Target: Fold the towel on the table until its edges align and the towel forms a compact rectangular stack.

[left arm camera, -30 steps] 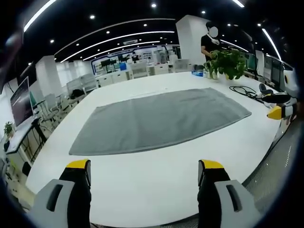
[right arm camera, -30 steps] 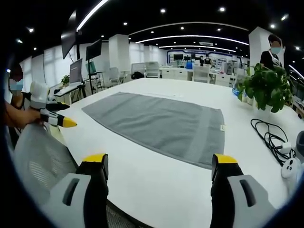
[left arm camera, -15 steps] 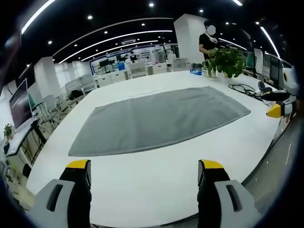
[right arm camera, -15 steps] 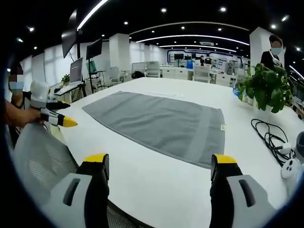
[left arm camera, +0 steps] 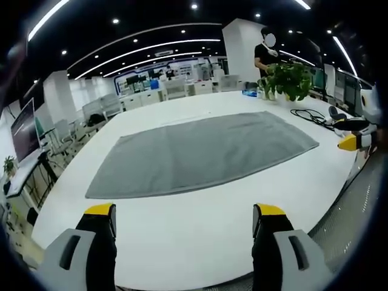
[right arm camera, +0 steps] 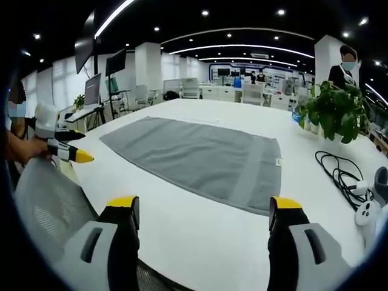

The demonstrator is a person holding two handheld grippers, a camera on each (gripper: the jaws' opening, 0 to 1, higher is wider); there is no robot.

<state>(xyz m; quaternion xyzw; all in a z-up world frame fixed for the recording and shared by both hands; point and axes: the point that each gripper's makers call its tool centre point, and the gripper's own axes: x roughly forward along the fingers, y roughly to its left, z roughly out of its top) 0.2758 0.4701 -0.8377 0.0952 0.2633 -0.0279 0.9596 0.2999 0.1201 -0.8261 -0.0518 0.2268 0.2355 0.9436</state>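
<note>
Both grippers, left [left arm camera: 183, 219] and right [right arm camera: 202, 212], are hovering with jaws spread wide and empty at the table's [left arm camera: 200, 236] near edge. Towel [left arm camera: 200, 153] is lying flat mid-table. Pinching one corner alone is risking a skewed, misaligned fold.

One grey towel [left arm camera: 200, 151]; one white table [left arm camera: 182, 236]; one potted plant [right arm camera: 336, 112]; one black cable [right arm camera: 339, 173]; two grippers.

both views look from the near counter [left arm camera: 182, 236] edge across the towel [left arm camera: 200, 151], sharing it and the plant [right arm camera: 336, 109].
</note>
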